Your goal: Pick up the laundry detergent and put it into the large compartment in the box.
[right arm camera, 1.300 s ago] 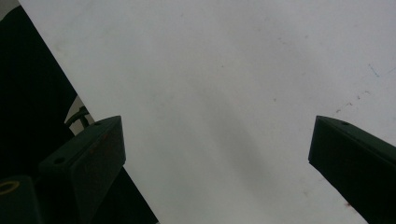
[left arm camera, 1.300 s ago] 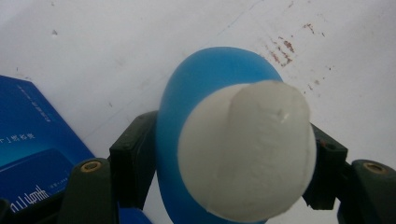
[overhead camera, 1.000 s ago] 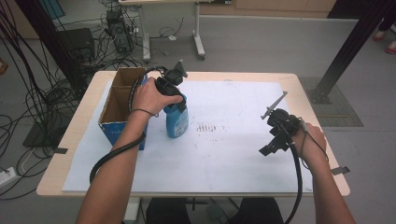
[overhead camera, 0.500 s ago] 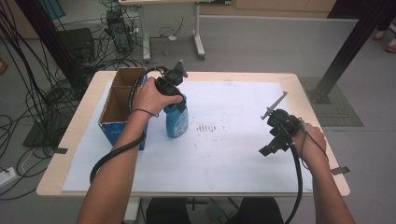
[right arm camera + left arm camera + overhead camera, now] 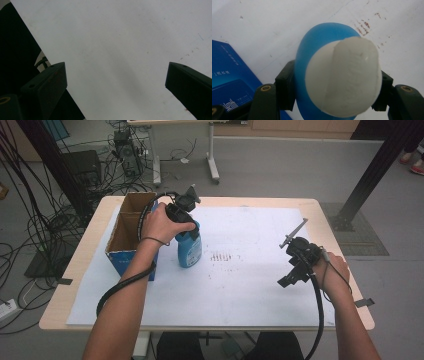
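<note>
High view: my left gripper (image 5: 181, 217) clamps the top of the blue bottle (image 5: 190, 247), upright on the white sheet (image 5: 250, 280), just beside the cardboard box (image 5: 131, 232). My right gripper (image 5: 298, 262) sits well apart at the sheet's right.
Left gripper view: pads (image 5: 285, 85) pressed on the bottle (image 5: 312, 50), below its white cap (image 5: 343, 77).
Right gripper view: jaws wide apart, nothing between, over the sheet (image 5: 120, 45).

High view hangs above the person's edge of the table (image 5: 85, 270), facing forward and down — whole top in sight. Left gripper view sits tight over the blue bottle (image 5: 319, 62) near the table's left edge, looking down; the high view shares that bottle (image 5: 189, 249). Right gripper view peers close at the white sheet (image 5: 120, 45) — right edge.
</note>
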`<state>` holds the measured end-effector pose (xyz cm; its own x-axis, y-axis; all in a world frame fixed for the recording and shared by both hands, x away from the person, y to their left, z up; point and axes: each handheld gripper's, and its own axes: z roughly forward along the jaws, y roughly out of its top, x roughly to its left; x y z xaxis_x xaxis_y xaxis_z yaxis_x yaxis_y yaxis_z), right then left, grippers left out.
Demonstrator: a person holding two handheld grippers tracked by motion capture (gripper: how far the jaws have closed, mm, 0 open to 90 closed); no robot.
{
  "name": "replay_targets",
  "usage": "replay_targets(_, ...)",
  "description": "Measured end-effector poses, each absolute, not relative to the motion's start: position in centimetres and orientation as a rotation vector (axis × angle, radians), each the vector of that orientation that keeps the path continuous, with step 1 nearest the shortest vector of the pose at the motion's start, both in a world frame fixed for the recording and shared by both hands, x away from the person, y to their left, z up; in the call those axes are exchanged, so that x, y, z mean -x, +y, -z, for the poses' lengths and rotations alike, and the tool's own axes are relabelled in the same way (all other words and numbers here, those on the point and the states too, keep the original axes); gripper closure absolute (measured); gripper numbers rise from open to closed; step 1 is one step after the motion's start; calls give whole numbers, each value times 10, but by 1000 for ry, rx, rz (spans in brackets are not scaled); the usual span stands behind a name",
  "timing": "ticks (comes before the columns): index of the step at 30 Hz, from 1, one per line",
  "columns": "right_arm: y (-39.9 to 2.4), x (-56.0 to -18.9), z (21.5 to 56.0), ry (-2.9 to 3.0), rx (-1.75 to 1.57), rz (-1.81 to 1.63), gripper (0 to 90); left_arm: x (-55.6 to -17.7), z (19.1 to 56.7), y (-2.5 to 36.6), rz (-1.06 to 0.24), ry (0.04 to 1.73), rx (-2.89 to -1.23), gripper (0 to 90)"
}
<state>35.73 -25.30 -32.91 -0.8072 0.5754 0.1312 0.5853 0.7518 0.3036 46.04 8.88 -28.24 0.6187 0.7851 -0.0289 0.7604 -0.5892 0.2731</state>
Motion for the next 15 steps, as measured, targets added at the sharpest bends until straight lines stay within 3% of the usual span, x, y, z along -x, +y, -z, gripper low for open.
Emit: replay_targets(15,-252,-355,327,-2922,963,512,37,-460,282,89,-144,1262,-2585,374)
